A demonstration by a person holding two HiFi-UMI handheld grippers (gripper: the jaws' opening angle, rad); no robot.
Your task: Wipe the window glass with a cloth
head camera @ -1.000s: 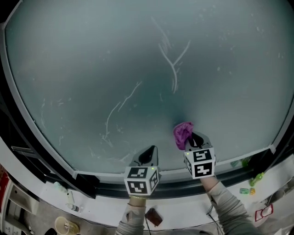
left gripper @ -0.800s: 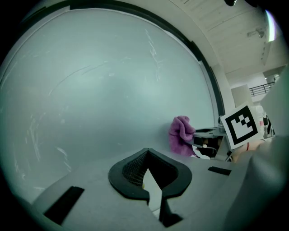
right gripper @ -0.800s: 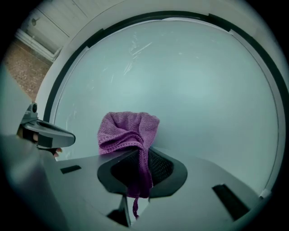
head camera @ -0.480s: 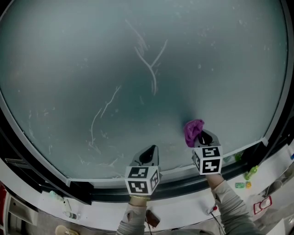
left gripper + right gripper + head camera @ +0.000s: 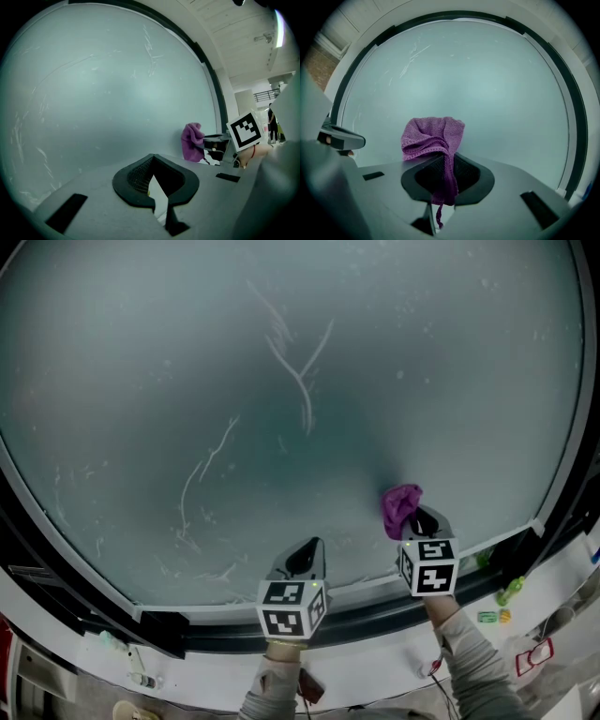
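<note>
Right gripper view: right gripper (image 5: 443, 177) jaws clamped on purple cloth (image 5: 433, 136) by window glass (image 5: 487, 84). Risk: narrow pinch, so friction may pull cloth out. Left gripper (image 5: 154, 180) jaws together, w/ nothing held.

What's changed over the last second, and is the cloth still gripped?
The right hand-held gripper, shut on the purple cloth, slid the cloth rightward along the lower window glass, away from the left hand-held gripper and the forked scratch marks. The head view itself also shifted. Unchanged: the cloth stays gripped, and the left hand-held gripper stays shut and empty, low on the glass.
</note>
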